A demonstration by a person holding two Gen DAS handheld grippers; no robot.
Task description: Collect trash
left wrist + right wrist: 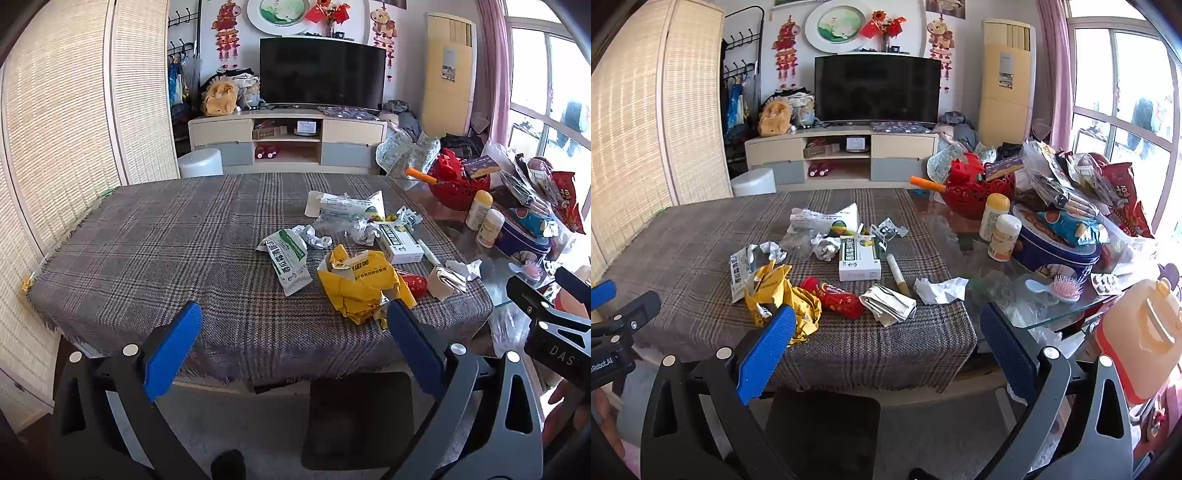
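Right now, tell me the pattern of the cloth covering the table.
Grey-brown plaid cloth with fringed edges, clearest in the left wrist view.

1. The yellow wrapper [783, 295] has its near edge hidden behind the right gripper's [886, 325] left blue finger [764, 354]
2. Right of the yellow wrapper, the red packet [413, 282] shows only a sliver in the left wrist view
3. Far right of the wrapper, the orange jug [1141, 332] is cut off by the frame edge
4. Print on the white box [858, 258] is too small to read
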